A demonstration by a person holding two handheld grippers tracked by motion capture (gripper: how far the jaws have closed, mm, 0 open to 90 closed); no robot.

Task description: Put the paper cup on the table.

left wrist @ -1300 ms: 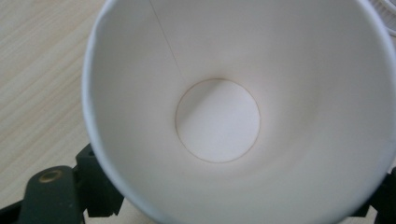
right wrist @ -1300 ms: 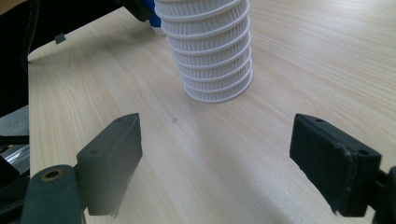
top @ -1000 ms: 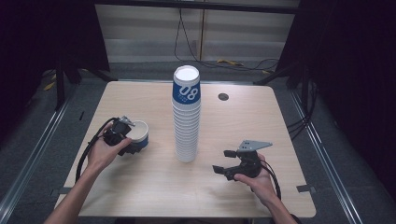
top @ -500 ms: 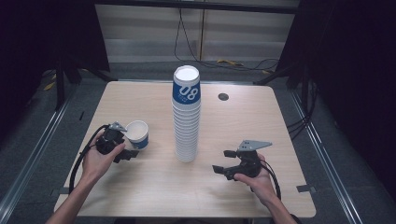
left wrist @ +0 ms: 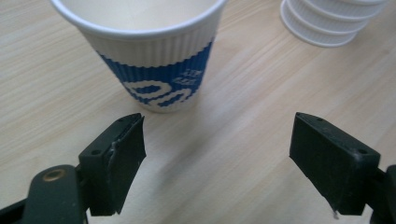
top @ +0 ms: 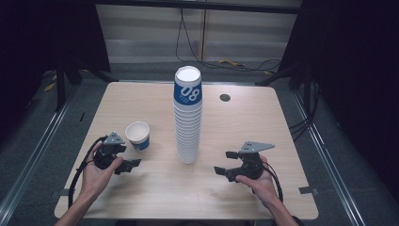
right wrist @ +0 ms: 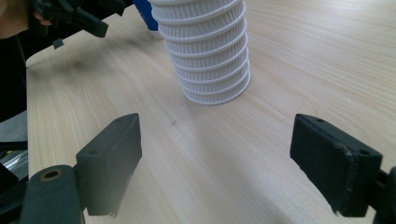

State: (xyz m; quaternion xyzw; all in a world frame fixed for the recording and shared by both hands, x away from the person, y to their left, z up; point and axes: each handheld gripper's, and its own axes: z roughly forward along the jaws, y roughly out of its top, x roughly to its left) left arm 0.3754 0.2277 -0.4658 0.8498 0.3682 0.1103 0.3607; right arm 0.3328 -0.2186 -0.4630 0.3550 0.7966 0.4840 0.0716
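One blue-and-white ribbed paper cup (top: 138, 135) stands alone, upright, toward the table's left edge, already off the tall stack of matching paper cups (top: 187, 115) at mid-table; left gripper (top: 128, 165) released, just clear of it, right gripper (top: 225, 162) open and empty, rest of stack left

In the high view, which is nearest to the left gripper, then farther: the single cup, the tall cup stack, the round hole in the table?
From the left gripper:
1. Single cup, just beyond it.
2. Tall cup stack, at the table's middle.
3. Round hole, far side, right of the stack.
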